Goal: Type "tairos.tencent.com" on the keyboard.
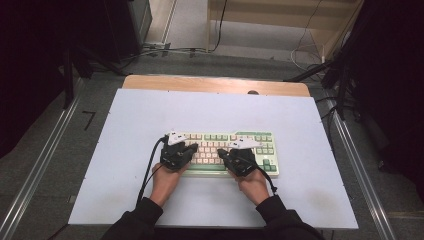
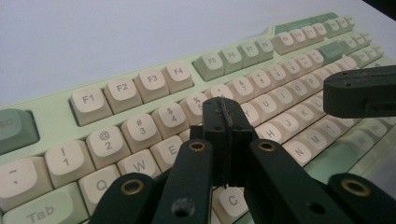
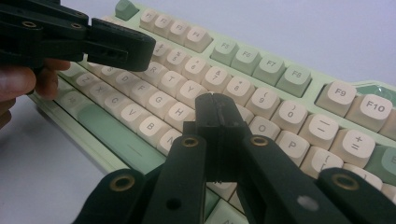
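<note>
Clenched left tool (image 1: 186, 148) and right tool (image 1: 231, 152) poise over the keyboard (image 1: 227, 153), pale green with cream keys, its long axis parallel to the surface's (image 1: 150, 110) near edge, mid-surface.

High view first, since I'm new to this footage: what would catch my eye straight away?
A pale green keyboard with cream keys lies mid-table on a white table. Over it hover two black tools: the left hand-held gripper above its left half and the right hand-held gripper above its right half. Both have their jaws shut with nothing between them, tips poised just above the letter keys.
</note>
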`<action>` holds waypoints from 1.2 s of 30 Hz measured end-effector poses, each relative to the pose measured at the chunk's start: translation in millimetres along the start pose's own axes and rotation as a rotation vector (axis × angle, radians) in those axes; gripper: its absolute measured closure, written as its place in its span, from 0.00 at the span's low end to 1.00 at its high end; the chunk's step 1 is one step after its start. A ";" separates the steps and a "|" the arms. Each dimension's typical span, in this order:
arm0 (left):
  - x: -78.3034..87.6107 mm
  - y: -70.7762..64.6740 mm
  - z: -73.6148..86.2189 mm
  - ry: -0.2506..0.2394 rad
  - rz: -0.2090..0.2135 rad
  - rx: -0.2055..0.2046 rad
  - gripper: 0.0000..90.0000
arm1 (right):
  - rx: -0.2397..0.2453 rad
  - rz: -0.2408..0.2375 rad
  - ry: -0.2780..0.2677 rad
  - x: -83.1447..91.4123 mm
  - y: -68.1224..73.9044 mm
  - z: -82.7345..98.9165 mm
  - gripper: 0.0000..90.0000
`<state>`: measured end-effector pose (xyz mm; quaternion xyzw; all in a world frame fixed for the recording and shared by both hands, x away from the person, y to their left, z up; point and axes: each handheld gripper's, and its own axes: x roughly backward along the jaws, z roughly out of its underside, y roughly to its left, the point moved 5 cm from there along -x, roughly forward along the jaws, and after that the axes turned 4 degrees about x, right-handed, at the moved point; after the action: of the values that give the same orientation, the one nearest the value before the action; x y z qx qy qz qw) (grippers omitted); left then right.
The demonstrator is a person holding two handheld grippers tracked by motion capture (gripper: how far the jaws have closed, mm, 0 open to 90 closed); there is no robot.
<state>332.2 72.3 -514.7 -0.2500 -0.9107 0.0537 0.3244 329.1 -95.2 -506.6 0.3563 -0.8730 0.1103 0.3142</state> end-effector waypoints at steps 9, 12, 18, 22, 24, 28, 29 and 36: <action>-4.9 -4.0 -0.8 0.001 0.003 -0.007 1.00 | 0.000 0.002 0.000 -0.2 -0.5 -0.2 0.97; -5.7 -4.0 -1.6 -0.001 -0.001 -0.010 1.00 | -0.001 0.002 0.000 -0.3 -0.5 -0.1 0.97; -10.0 -5.8 -1.6 0.004 0.000 -0.012 1.00 | -0.001 0.002 0.001 -0.6 -0.4 0.0 0.97; -11.8 -6.0 -2.2 0.005 -0.006 -0.019 1.00 | -0.002 0.001 0.002 -0.9 -0.4 0.1 0.97; -12.5 -5.5 -2.3 0.007 -0.008 -0.017 1.00 | -0.004 0.001 0.003 -0.8 -0.4 0.2 0.97; -13.9 -6.3 -2.5 0.008 -0.007 -0.018 1.00 | -0.003 0.001 0.002 -0.9 -0.3 0.1 0.97; -14.1 -6.5 -2.4 0.009 -0.006 -0.018 1.00 | -0.003 0.001 0.002 -1.0 -0.3 0.1 0.97; -15.0 -6.9 -2.2 0.010 -0.006 -0.017 1.00 | -0.002 0.001 0.002 -1.1 -0.1 0.3 0.97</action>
<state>340.6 58.8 -519.7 -0.2503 -0.9102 0.0439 0.3269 329.7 -94.8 -507.5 0.3555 -0.8729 0.1102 0.3155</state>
